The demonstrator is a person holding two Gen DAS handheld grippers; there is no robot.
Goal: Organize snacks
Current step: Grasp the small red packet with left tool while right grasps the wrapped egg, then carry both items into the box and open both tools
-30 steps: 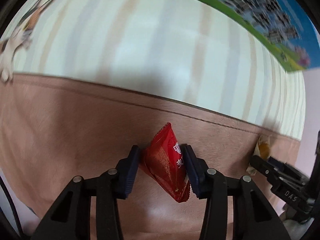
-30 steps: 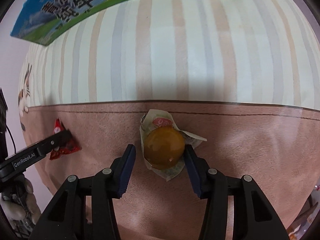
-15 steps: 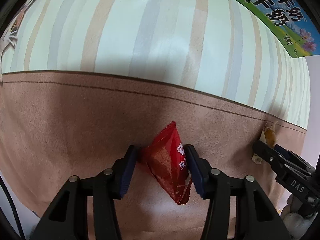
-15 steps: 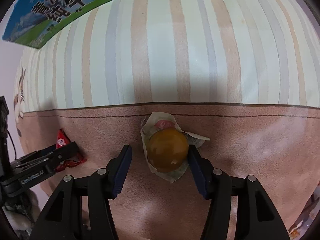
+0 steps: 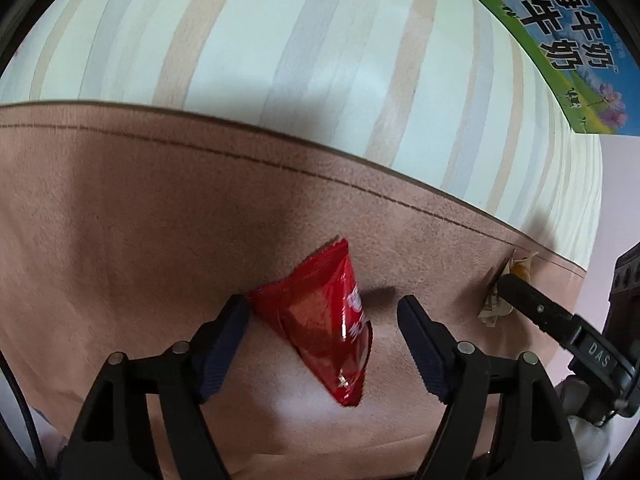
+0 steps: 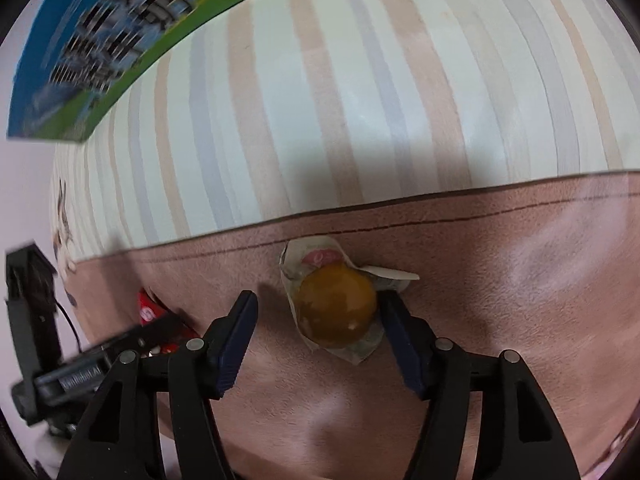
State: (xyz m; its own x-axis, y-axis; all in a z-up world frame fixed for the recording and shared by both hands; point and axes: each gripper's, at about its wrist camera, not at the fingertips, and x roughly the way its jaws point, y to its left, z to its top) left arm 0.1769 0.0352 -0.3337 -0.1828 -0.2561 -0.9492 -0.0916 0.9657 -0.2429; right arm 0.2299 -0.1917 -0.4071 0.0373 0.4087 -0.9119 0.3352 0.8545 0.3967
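Through the left wrist view, the left tool (image 5: pixel 323 311) points steeply down at a pinkish-brown suede-like cloth (image 5: pixel 140 216) with a stitched seam, laid over a pale striped surface (image 5: pixel 280 48). Its jaws have just been opening and now stand fairly wide. The red snack packet (image 5: pixel 320 320) lies on the cloth between them: one corner touches the left pad, while a clear gap shows at the right pad, so nothing grips it. The packet looks light, crinkly and glossy, so I would expect it to slip from a pinch on its puffed middle; the flat sealed ends seem the safer hold. A blue and green milk carton (image 5: pixel 568 56) sits at the far right corner, and the other tool reaches in at the right edge.

Through the right wrist view, the right tool (image 6: pixel 316 312) also aims down at the same cloth, jaws just opening, about half spread. The wrapped amber sweet (image 6: pixel 338 308) rests on the cloth between them, hard against the right pad and well apart from the left one, so it is released, not held. It looks small, round and hard inside loose crinkled film; I judge it likely to roll or squirt out unless taken squarely across its widest part. The red packet peeks out at the left, partly behind the other tool.
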